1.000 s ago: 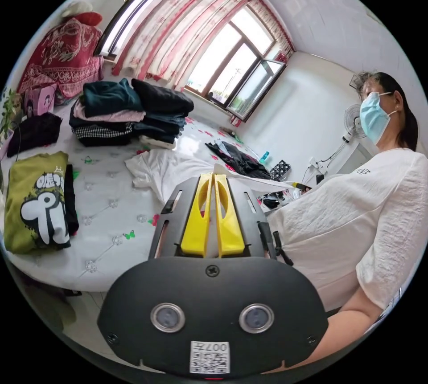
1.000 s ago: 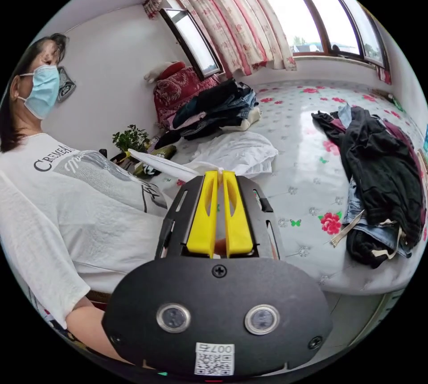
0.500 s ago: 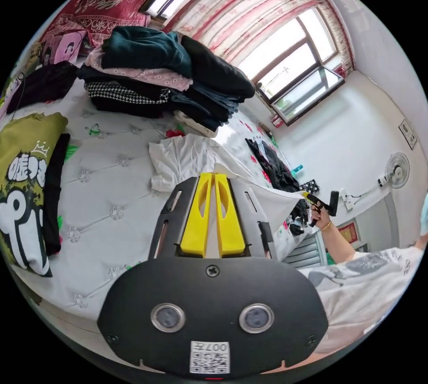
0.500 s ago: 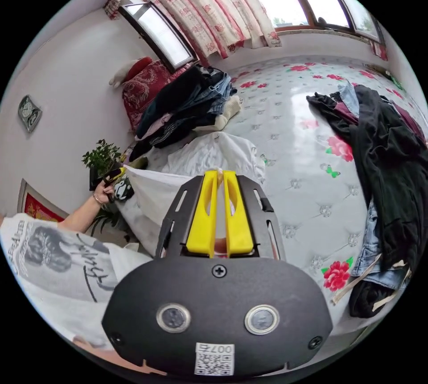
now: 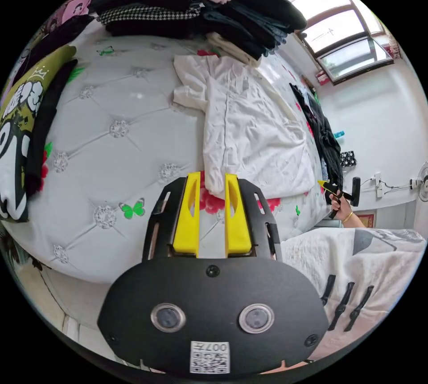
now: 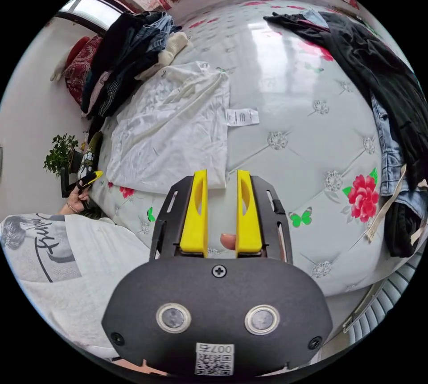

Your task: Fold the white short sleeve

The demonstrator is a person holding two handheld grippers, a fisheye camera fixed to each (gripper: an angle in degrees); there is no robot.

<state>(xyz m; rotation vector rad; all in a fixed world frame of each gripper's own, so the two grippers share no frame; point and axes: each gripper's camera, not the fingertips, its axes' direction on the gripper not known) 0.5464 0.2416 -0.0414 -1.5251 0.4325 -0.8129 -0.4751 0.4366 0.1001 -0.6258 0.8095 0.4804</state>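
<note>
In the left gripper view, the left gripper hangs over the bed's near edge with its yellow fingers apart, a corner of the white shirt lying in the gap between their tips, not pinched. In the right gripper view, the right gripper is likewise over the near edge, fingers apart, the shirt's other near corner just at their tips and free of them. A fingertip shows between the bases of those fingers.

The shirt lies spread, somewhat wrinkled, on the tufted white bed, its hem along the near edge and its collar end toward the far side. A white tag sticks out from its side onto the bed.

Beside the shirt in the right gripper view, a heap of dark clothes runs along the bed's edge. Past the shirt's far end sits a stack of folded clothes. A green printed shirt lies at the bed's edge in the left gripper view. Curtained windows stand beyond.
</note>
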